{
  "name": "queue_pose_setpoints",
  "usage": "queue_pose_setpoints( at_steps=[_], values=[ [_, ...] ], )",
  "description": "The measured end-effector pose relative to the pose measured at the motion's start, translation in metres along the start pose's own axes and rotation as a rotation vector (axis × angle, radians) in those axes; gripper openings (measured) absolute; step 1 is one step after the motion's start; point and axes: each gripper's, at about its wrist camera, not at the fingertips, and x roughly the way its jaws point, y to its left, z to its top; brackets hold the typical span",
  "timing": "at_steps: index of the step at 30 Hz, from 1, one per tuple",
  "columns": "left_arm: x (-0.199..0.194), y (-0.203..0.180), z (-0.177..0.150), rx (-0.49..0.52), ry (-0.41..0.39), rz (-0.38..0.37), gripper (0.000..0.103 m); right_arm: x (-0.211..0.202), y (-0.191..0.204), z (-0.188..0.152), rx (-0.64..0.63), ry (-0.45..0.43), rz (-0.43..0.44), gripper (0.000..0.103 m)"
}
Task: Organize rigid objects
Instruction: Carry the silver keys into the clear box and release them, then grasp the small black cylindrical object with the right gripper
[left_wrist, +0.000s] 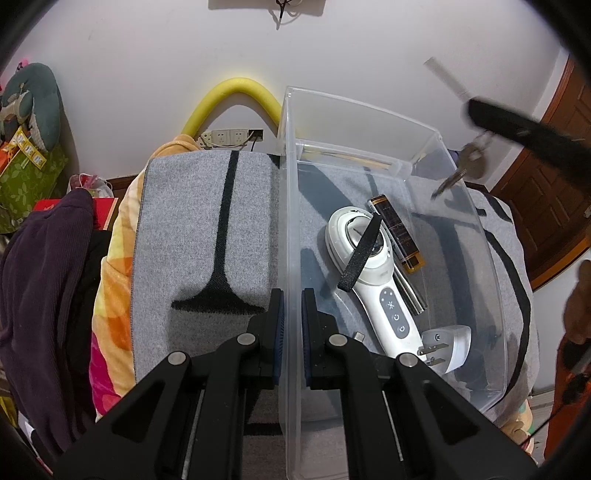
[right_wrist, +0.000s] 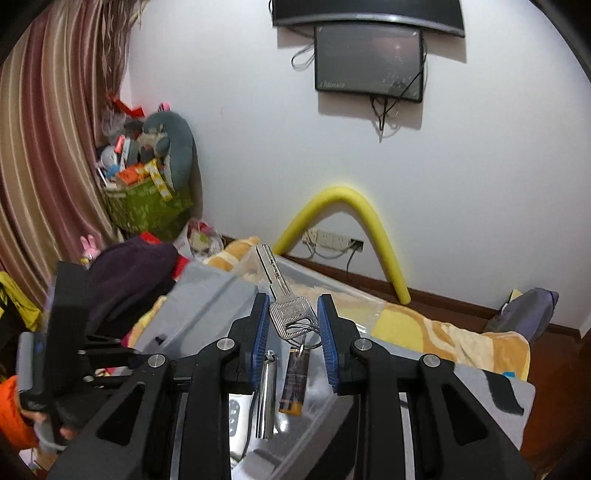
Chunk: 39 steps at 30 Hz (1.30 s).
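Right wrist view | right tongs (right_wrist: 292, 325) pinch key (right_wrist: 283, 300) by its flat head: light, stiff, slippery | left tongs (left_wrist: 291, 308) closed on bin (left_wrist: 286, 206) wall

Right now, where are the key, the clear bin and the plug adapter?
key (right_wrist: 291, 315), right wrist view, on its ridged head.
clear bin (left_wrist: 287, 206), left wrist view, near wall.
plug adapter (left_wrist: 452, 345), left wrist view, white body.

White wall (right_wrist: 240, 110), wall-mounted screen (right_wrist: 369, 61), striped curtain (right_wrist: 48, 147), wooden door (left_wrist: 546, 177)
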Motion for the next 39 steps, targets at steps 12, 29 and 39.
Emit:
queue_pose_setpoints(
  at_steps=[12,29,39],
  values=[
    [0.000,0.002,0.000,0.007,-0.003,-0.003,0.006,0.066,0.000,-0.017,-0.047,0.165,-0.147,0.024],
    [0.000,0.000,-0.001,0.006,-0.002,-0.003,0.006,0.000,-0.009,-0.034,-0.048,0.101,-0.058,0.047],
    [0.000,0.000,-0.001,0.008,-0.002,0.001,0.006,-0.060,-0.051,-0.077,0.048,0.081,-0.049,0.054]
  ],
)
